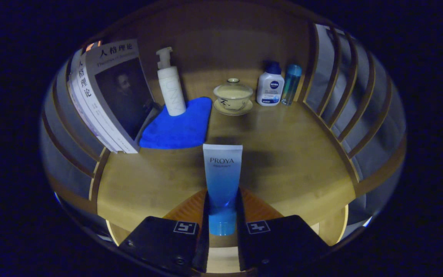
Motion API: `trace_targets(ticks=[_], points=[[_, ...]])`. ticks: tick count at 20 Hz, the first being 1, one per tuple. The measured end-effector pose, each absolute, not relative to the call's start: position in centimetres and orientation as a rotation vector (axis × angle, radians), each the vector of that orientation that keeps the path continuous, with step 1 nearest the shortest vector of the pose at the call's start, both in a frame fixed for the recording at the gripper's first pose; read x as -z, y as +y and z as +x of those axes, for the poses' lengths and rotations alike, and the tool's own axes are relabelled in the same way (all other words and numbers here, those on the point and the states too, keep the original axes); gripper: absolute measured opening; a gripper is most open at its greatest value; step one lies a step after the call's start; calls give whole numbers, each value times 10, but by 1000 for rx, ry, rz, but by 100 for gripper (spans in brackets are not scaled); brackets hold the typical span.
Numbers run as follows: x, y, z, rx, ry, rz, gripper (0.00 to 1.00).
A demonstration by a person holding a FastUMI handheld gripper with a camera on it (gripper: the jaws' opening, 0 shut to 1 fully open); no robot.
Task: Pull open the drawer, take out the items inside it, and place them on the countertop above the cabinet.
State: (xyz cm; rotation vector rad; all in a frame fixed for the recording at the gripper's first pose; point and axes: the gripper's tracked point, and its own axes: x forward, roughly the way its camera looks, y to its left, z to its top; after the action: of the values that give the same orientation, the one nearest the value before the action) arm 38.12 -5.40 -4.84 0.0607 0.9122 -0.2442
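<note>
My gripper [222,215] is shut on a blue tube [222,181], both fingers pressing its lower part near the cap. The tube stands cap down, its flat crimped end pointing away from me, over the wooden countertop [294,161]. Its dark shadow falls on the wood just beyond it, so it hangs a little above or at the front part of the counter; whether the cap touches the wood I cannot tell.
Beyond the tube lie a folded blue cloth [179,129] with a white pump bottle [170,86] on it, leaning books [110,96] at the left, a lidded tea bowl on a saucer [233,96], a white lotion bottle [270,86] and a slim teal bottle [291,84]. Slatted wooden sides flank the counter.
</note>
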Motion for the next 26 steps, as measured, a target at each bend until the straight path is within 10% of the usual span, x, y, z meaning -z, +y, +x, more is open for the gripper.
trace_targets(ticks=[10, 26], points=[[58, -52, 369, 269, 950, 89, 74], [37, -23, 299, 167, 823, -15, 73]])
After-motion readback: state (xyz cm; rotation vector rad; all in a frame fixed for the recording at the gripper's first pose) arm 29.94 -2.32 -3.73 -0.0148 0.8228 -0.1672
